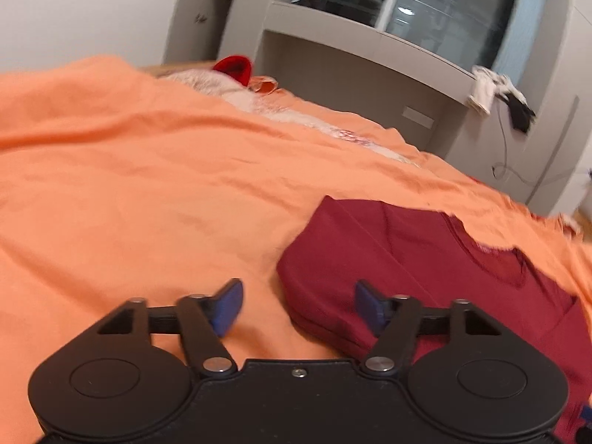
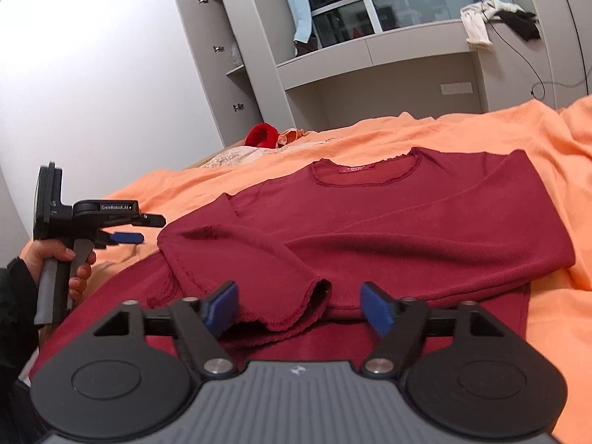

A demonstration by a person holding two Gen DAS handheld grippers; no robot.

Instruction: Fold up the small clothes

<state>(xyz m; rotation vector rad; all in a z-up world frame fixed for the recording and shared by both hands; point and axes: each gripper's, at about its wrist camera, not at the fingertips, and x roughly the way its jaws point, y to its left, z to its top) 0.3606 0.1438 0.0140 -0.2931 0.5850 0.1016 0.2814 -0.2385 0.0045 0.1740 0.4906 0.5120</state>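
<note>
A dark red long-sleeved shirt [image 2: 370,222] lies on the orange bedsheet [image 2: 499,133], both sleeves folded across its body, neck at the far side. My right gripper [image 2: 298,310] is open and empty, just above the left sleeve's cuff [image 2: 296,307] near the shirt's lower part. My left gripper [image 1: 298,307] is open and empty, hovering over the shirt's left folded edge [image 1: 388,259]. The left gripper also shows in the right wrist view [image 2: 127,237], held in a hand left of the shirt.
A bright red plush item [image 2: 262,135] and a pale lace cloth [image 2: 233,157] lie at the bed's far end. Grey cabinets and a window ledge [image 2: 370,55] stand behind, with white and black clothes [image 2: 495,18] on the ledge.
</note>
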